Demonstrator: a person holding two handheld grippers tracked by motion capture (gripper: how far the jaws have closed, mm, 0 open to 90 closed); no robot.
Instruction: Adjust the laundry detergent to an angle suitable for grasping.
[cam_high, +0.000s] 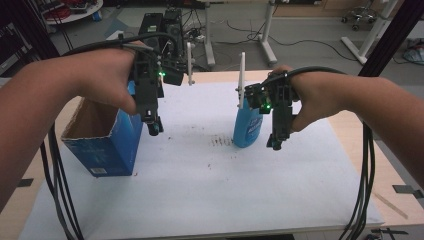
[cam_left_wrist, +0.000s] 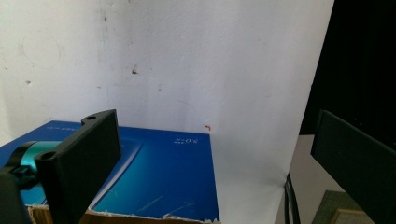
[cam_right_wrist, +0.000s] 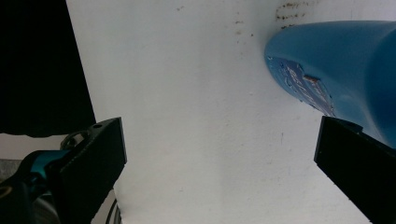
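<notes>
Open sheet (cam_high: 200, 175) between box (cam_high: 107, 145) and bottle (cam_high: 247, 125)

Glossy blue plastic bottle (cam_high: 247, 127), matt cardboard box (cam_high: 107, 142), white paper sheet (cam_high: 200, 185)

Grey floor (cam_high: 310, 30), white table legs (cam_high: 267, 35), loose cables (cam_high: 300, 42)

Dim, soft, slightly blurred pictures; faint shadows.
</notes>
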